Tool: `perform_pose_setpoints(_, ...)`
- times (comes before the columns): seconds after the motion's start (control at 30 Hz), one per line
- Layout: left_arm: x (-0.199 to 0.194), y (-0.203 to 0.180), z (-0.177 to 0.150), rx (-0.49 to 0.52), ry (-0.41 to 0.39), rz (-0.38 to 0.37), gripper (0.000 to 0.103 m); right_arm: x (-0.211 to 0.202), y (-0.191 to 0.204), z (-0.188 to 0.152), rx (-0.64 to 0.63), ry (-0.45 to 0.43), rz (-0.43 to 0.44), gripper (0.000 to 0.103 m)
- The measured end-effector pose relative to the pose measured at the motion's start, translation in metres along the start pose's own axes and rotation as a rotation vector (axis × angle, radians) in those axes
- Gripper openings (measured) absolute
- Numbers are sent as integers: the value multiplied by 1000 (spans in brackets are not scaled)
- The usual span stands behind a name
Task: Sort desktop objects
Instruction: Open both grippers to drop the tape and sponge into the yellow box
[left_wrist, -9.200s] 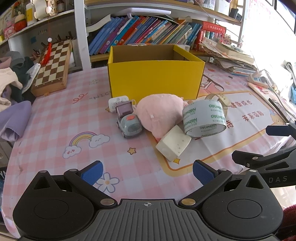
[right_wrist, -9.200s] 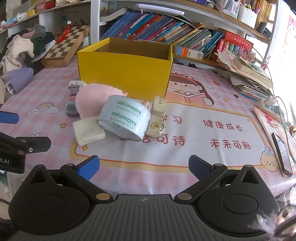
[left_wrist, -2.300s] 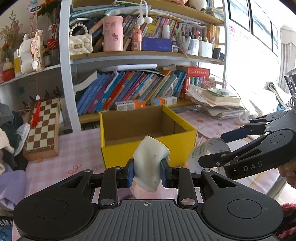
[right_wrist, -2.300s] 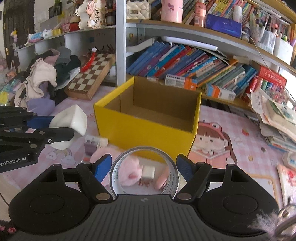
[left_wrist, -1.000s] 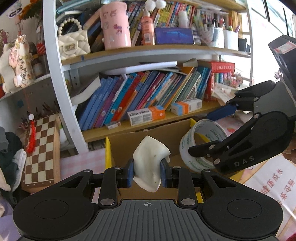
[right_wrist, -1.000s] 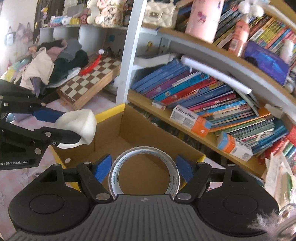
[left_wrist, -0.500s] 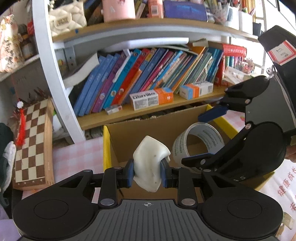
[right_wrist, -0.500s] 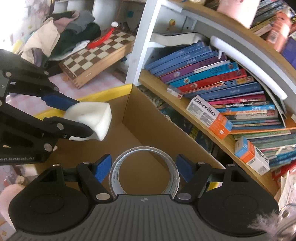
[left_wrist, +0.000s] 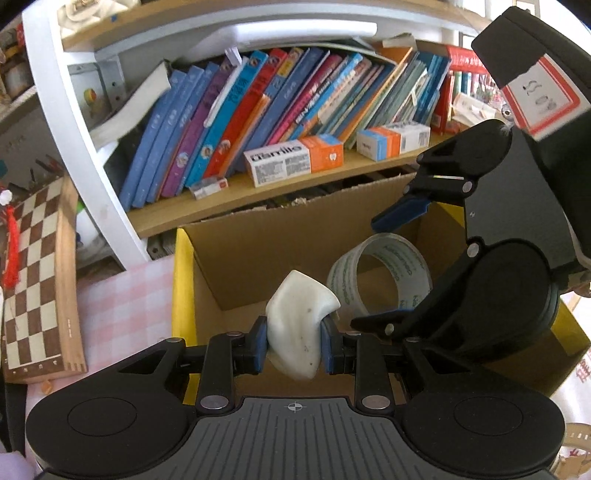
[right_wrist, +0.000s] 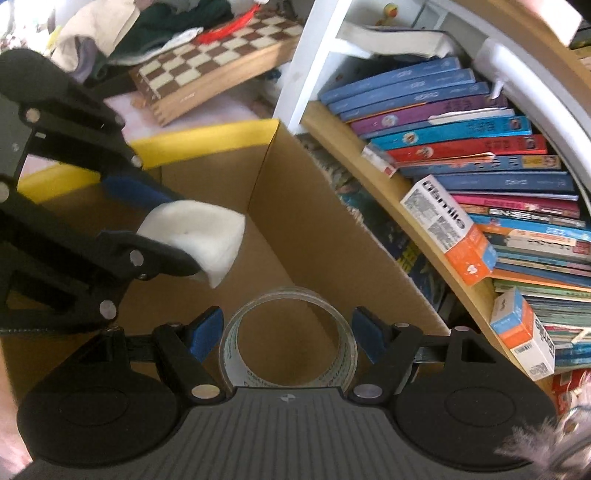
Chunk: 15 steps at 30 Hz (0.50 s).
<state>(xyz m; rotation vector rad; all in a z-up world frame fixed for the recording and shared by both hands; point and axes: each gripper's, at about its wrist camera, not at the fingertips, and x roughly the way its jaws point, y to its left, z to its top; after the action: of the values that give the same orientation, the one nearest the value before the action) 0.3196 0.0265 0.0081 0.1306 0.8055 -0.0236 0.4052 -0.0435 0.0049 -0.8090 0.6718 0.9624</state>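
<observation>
Both loads now hang inside the mouth of the yellow box (left_wrist: 183, 280), lower than half a second ago, so release looks near. Left gripper (left_wrist: 294, 345) is clamped tight on the white sponge (left_wrist: 299, 328); right gripper (right_wrist: 287, 338) spans the tape roll (right_wrist: 288, 332) (pads at its sides). Nine seconds back both lay on the tabletop.

My left gripper (left_wrist: 294, 347) is matte black plastic: a ribbed centre plate with a small crosshair mark, a round housing on each side, and hinged link arms pinned with silver screws that end in blue pads (left_wrist: 259, 345). My right gripper (right_wrist: 287, 334) has the same build, with the same blue pads (right_wrist: 205, 332). From the left camera, its body bears a white label with a red border.
</observation>
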Motion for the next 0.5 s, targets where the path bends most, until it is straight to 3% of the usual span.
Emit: perform_pose_setpoints(0.5,18,3,-2,-8,62,-13,29,12,4,1,-62,22,20,76)
